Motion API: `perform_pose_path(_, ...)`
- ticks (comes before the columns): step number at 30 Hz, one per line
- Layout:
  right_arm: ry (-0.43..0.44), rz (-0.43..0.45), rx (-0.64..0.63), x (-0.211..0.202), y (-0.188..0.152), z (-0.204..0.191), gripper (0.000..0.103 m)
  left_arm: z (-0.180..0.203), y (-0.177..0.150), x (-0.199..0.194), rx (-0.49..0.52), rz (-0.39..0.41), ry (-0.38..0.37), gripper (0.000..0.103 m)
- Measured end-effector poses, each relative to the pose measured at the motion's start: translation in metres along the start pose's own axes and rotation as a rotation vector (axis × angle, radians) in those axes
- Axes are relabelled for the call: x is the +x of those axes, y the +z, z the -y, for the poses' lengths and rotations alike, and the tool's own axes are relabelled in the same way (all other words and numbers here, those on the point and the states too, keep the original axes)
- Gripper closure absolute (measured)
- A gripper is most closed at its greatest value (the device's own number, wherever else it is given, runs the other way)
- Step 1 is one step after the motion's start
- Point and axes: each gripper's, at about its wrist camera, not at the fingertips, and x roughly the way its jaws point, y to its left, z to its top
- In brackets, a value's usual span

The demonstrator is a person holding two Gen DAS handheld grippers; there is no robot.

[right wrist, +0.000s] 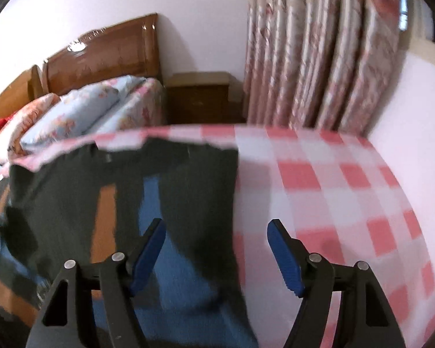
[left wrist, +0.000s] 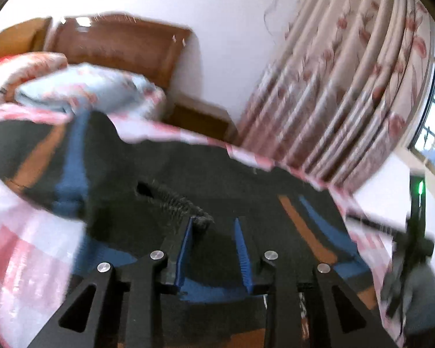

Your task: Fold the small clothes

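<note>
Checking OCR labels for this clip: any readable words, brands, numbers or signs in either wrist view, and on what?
None readable in either view.
dark garment: orange and blue stripes only, no print or tag visible.
checked cloth: pattern only.
curtain: floral pattern, blurred.
headboard: bare wood, glare only.
Right gripper seen from the left wrist: a green light, no lettering legible.

no readable text or labels anywhere (frames blurred)

Lying spread and rumpled on the pink-checked bed cover: dark grey sweater with blue and orange stripes, ribbed collar bunching up, one straight edge facing bare cover.
</note>
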Motion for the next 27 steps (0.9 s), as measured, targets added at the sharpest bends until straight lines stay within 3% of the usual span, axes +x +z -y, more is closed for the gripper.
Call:
perform_pose_path(4,0.064,-0.029,-0.01,0.035,0.031,-0.008,0.0,-0.02,0.003,0.009,-0.102,-0.047,0.028,0.073)
perform_pose_path(7,0.103,-0.122,-0.013,0.078,0.041,-0.009,0.0,-0.025,0.003,0.01,-0.125,-0.048,0.037,0.073)
perform_pose_path(9,0.079,-0.184,-0.031,0.099,0.04,-0.007,0.0,-0.023,0.004,0.011,-0.112,-0.049,0.043,0.073)
perform_pose_path(13,0.038,-0.174,0.005,0.079,0.037,-0.008,0.0,-0.019,0.0,0.01,-0.108,-0.049,0.049,0.072)
perform_pose_path(15,0.112,-0.11,0.026,0.052,0.032,-0.015,0.0,-0.018,0.001,0.013,-0.109,-0.054,0.058,0.072)
perform_pose_path(20,0.172,-0.051,-0.163,0.008,-0.01,-0.075,0.0,-0.014,0.0,0.013,-0.1,-0.054,0.073,0.071)
perform_pose_path(24,0.125,-0.126,-0.267,0.023,-0.04,-0.101,0.0,-0.015,-0.001,0.013,-0.104,-0.052,0.075,0.071)
perform_pose_path(27,0.128,-0.148,-0.183,0.021,-0.048,-0.094,0.0,-0.016,-0.002,0.013,-0.107,-0.051,0.079,0.071)
